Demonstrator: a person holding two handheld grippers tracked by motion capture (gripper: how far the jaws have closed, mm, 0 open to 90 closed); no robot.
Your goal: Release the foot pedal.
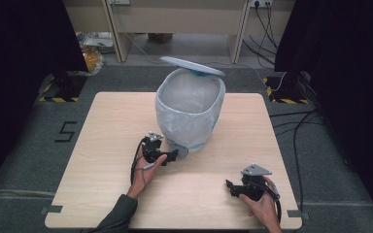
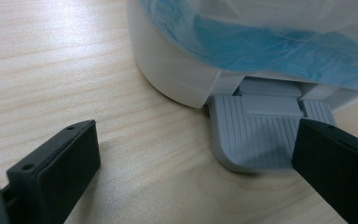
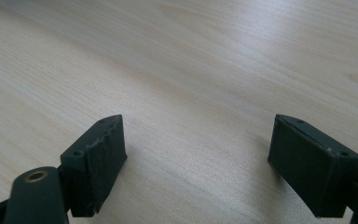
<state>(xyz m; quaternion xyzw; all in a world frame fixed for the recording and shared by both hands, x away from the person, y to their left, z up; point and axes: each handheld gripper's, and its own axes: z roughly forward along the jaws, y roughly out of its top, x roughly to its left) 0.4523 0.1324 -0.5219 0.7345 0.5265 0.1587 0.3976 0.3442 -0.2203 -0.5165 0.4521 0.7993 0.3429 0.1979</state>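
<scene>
A white pedal bin (image 1: 189, 114) lined with a pale plastic bag stands at the middle back of the wooden table (image 1: 111, 121), its lid (image 1: 192, 65) raised. A grey ribbed pedal (image 1: 179, 149) sticks out at its front foot. My left gripper (image 1: 171, 156) is open right at that pedal. In the left gripper view the pedal (image 2: 256, 135) lies between the jaws, the right-hand jaw overlapping its edge; the bin base (image 2: 177, 74) and blue-tinted bag (image 2: 279, 46) rise behind. My right gripper (image 1: 230, 187) is open over bare wood near the front right, nothing between its jaws (image 3: 198, 158).
Black cables (image 1: 296, 131) run over the grey floor to the right of the table. A pale desk (image 1: 175, 19) stands behind it, with a bag of clutter (image 1: 92, 53) at the back left. Black stands on striped tape (image 1: 58, 92) flank the far corners.
</scene>
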